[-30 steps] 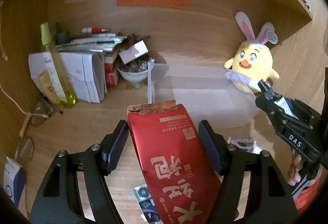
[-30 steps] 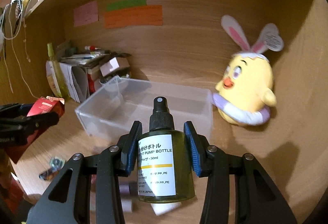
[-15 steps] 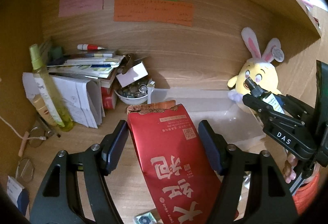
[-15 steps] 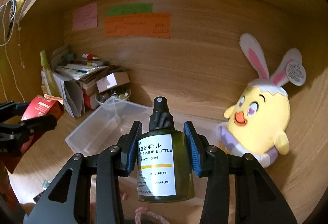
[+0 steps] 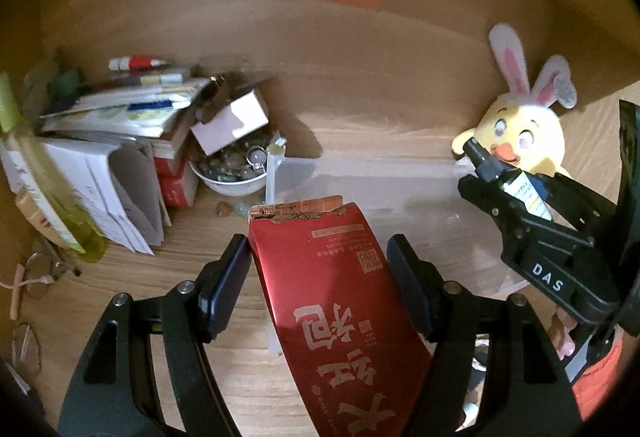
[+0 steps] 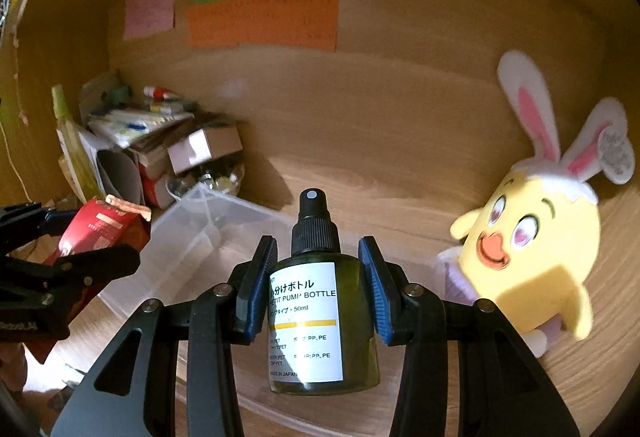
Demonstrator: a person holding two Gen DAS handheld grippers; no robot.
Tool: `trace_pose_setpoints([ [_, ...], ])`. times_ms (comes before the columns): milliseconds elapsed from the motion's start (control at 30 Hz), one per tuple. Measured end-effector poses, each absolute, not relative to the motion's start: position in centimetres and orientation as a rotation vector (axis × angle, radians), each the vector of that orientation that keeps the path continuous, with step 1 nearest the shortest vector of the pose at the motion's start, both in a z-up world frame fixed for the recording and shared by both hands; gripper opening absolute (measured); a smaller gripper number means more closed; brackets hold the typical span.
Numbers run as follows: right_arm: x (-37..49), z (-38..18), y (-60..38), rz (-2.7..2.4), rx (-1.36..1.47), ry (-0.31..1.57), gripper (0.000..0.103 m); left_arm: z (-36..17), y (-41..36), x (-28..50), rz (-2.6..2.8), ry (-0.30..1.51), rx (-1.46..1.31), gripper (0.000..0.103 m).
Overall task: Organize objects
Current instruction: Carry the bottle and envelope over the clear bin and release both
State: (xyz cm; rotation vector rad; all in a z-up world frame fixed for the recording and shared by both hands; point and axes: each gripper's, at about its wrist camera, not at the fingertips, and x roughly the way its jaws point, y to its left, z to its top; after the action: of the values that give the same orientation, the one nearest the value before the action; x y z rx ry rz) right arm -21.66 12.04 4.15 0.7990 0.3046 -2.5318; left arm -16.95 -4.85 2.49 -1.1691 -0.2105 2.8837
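A: Left wrist view?
B: The left gripper [image 5: 316, 277] clamps a red foil pouch with gold lettering [image 5: 336, 297]; its long axis runs forward, torn top toward the clear plastic bin [image 5: 380, 177].

A: Right wrist view?
B: The right gripper [image 6: 316, 289] squeezes an upright olive-green pump bottle with black cap [image 6: 320, 317], nozzle up, above the bin.
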Motion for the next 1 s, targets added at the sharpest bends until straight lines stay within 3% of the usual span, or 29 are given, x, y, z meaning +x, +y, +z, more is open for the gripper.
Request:
trace_pose_setpoints([
  [267, -24.0, 1.6, 12.5, -2.513, 0.924, 0.355, 0.039, 0.7, -4.8, -19.9, 2.834, -0.236, -1.245, 0.070],
  [700, -24.7, -1.3, 11.8, -2.471, 1.036, 0.453, 0.039, 0.4, -3.1, -20.2, 2.926, -0.052, -1.234, 0.070],
  [867, -24.6, -1.8, 11.5, -2.459, 1.047, 0.478, 0.039, 0.4, -2.9, -20.3, 2.907, -0.055, -1.244, 0.082],
  [1000, -24.4, -1.9, 11.4, -2.451, 1.045, 0.489, 0.039, 0.3, -2.5, -20.2, 2.903, -0.053, -1.242, 0.084],
])
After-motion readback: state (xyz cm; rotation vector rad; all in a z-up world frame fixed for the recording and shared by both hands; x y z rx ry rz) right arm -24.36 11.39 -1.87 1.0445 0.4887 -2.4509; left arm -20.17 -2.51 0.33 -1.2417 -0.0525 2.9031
